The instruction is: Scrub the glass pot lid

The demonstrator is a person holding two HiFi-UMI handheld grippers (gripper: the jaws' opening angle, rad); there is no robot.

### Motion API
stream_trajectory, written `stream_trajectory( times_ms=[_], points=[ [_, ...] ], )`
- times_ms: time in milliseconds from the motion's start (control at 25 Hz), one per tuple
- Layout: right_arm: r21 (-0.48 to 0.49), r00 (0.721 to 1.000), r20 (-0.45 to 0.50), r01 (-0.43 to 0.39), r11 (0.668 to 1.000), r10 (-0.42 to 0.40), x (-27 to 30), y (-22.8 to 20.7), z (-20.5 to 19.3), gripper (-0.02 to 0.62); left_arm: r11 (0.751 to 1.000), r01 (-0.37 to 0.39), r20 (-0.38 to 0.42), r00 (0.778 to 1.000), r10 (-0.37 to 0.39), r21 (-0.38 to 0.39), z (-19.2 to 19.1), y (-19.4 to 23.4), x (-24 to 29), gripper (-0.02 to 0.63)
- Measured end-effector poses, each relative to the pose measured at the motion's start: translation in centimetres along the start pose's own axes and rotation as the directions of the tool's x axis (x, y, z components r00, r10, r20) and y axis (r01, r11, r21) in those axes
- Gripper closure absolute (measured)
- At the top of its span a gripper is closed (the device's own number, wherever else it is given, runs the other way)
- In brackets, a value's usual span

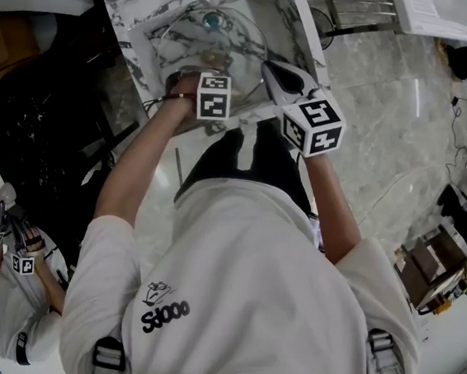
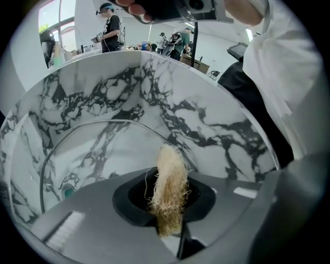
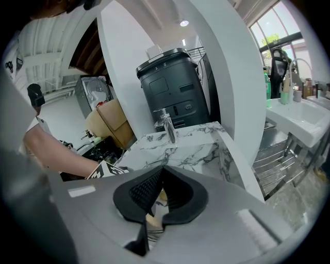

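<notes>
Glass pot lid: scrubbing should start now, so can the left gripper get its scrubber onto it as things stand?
Probably yes. The left gripper is shut on the fibrous scrubber, which points at the glass lid in the marble sink; nothing shows between them.

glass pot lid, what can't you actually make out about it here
1. Near rim of the clear round glass pot lid: head view, behind the left gripper's marker cube.
2. Whether the pale fibrous scrubber touches the lid: left gripper view looks end-on.
3. What the right gripper's black fingers pinch: right gripper view, the fingers themselves cover it.
</notes>
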State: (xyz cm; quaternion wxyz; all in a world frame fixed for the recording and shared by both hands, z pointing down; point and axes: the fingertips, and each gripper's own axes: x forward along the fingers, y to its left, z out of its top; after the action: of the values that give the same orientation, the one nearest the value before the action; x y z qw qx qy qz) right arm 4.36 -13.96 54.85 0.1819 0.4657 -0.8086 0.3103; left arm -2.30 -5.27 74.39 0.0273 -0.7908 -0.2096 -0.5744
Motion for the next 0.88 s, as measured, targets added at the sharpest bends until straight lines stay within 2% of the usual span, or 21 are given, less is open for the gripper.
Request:
stream_trajectory(
  times_ms=[240, 360, 480, 640, 760, 840, 880],
  points=[
    [-0.014, 0.999, -0.010, -0.032, 0.999, 0.032, 0.4, 0.6, 0.1, 0.592, 0.996, 0.091, -0.066, 0.994, -0.090, 0.004, -1.5, -2.2, -0.3, 0.543],
    [-0.021, 0.999, -0.014, -0.048, 0.999, 0.048, 0.6, 0.5, 0.3, 0.592, 0.985, 0.170, -0.133, 0.977, -0.168, 0.004, -2.8, -3.3, -0.7, 0.543],
    [-0.030, 0.998, -0.022, -0.065, 0.997, 0.064, 0.7, 0.3, 0.5, 0.592, 0.974, 0.227, -0.217, 0.952, -0.218, 0.018, -4.4, -4.1, -1.2, 0.545],
    [-0.036, 0.995, -0.037, -0.093, 0.995, 0.091, 0.8, -0.2, 0.7, 0.592, 0.970, 0.238, -0.328, 0.920, -0.212, 0.041, -6.9, -4.1, -1.8, 0.549],
    [-0.037, 0.993, -0.047, -0.113, 0.993, 0.111, 1.0, -0.6, 0.8, 0.592, 0.973, 0.230, -0.440, 0.876, -0.196, 0.024, -9.1, -3.5, -2.3, 0.549],
    [-0.037, 0.991, -0.054, -0.126, 0.991, 0.124, 1.1, -0.9, 0.8, 0.592, 0.978, 0.209, -0.509, 0.841, -0.186, -0.012, -10.4, -2.9, -2.5, 0.551],
    [-0.037, 0.990, -0.056, -0.132, 0.991, 0.130, 1.2, -1.1, 0.8, 0.592, 0.981, 0.193, -0.527, 0.830, -0.183, -0.036, -10.8, -2.5, -2.5, 0.551]
  ],
)
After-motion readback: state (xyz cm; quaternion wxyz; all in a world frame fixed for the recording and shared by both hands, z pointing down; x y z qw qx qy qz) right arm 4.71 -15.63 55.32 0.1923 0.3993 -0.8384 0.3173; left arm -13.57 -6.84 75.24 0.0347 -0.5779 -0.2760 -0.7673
